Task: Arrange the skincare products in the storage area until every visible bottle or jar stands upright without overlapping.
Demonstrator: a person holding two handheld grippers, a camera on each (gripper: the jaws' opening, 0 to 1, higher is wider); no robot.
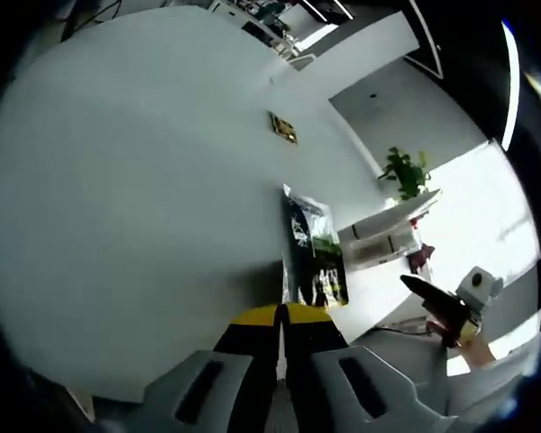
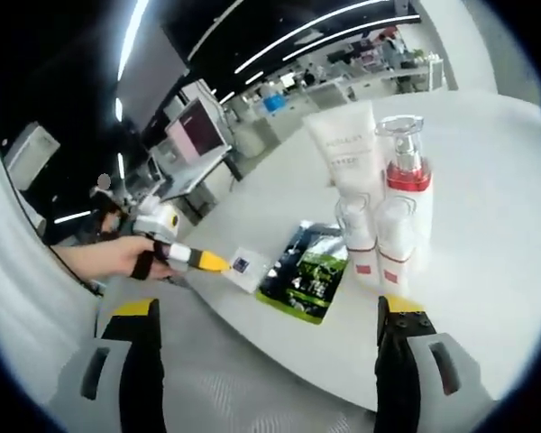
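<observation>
- Your right gripper [image 2: 269, 361] has its two jaws spread wide apart with nothing between them. They rise at the near edge of the white table [image 2: 487, 216].
- On the table in the right gripper view you have four skincare containers in one tight cluster, all upright.
- One is a white tube [image 2: 344, 149], standing at the back of the cluster.
- One is a clear pump bottle with a red band [image 2: 406, 167], just beside the tube.
- Two are small clear-capped bottles [image 2: 376, 242], side by side at the front of the cluster, each with a small red mark low on its body. They stand very close to the bottles behind; whether they touch I cannot tell.
- One dark green sachet [image 2: 304, 269] lies flat on the table, just beside the cluster, toward the table edge.
- One small white box [image 2: 246, 267] lies flat just beside the sachet, on the side away from the cluster.
- Your left gripper [image 2: 201, 260] comes in from the left of that view, its yellow tip right at the white box, with your hand [image 2: 117, 257] behind it.
- In the left gripper view, its jaws [image 1: 279, 325] stand close together with only a thin slit between them; whether they pinch anything I cannot tell.
- There the sachet [image 1: 314, 248] lies just past the jaw tips, and one small gold-coloured item [image 1: 283, 127] lies farther out on the table, well apart from the sachet.
</observation>
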